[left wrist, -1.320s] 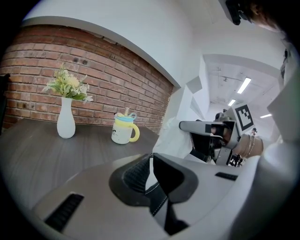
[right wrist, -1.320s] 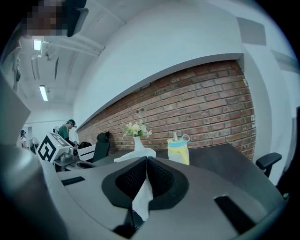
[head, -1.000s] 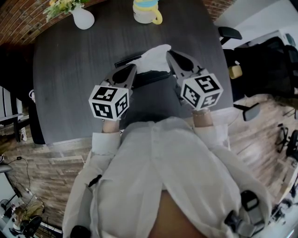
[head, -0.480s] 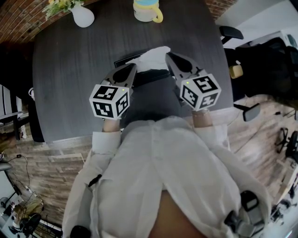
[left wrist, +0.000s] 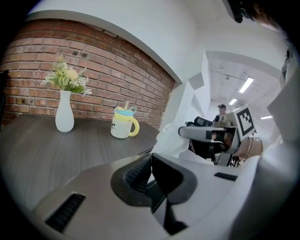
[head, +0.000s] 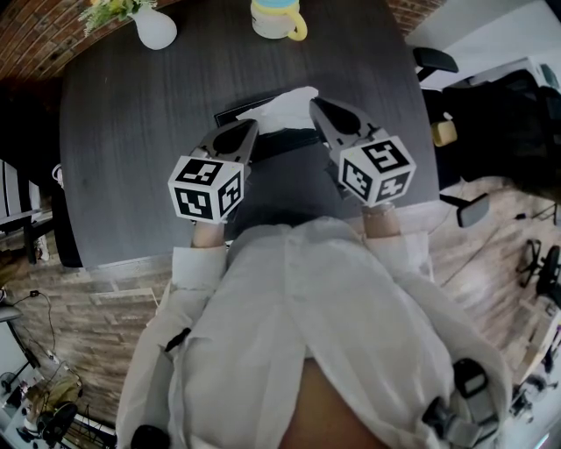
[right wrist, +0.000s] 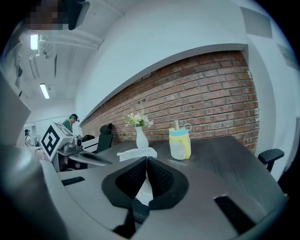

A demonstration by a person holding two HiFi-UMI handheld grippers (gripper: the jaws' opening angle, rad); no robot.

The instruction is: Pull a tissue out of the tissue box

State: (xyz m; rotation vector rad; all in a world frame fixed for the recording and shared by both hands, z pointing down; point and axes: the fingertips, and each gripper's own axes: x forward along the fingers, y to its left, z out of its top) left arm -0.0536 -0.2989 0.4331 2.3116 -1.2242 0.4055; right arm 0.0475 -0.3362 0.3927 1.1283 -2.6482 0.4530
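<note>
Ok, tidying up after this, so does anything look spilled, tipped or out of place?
Nothing stands out: the vase and the mug stand upright on the table, and the tissue is pinched in the right gripper.

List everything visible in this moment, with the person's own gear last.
table: one, dark grey, under everything
vase: one, white, flowers in it, table's far left
cup: one, yellow, blue lid, table's far edge
tissue box: one, dark, between the grippers
tissue: one, white, rising from the box
brick wall: one, red-brown, behind the table
chair: one, black, by the wall
left gripper: one, grey, jaws together, by the box's left end
right gripper: one, grey, shut on the tissue
shirt: one, white, person's torso
</note>
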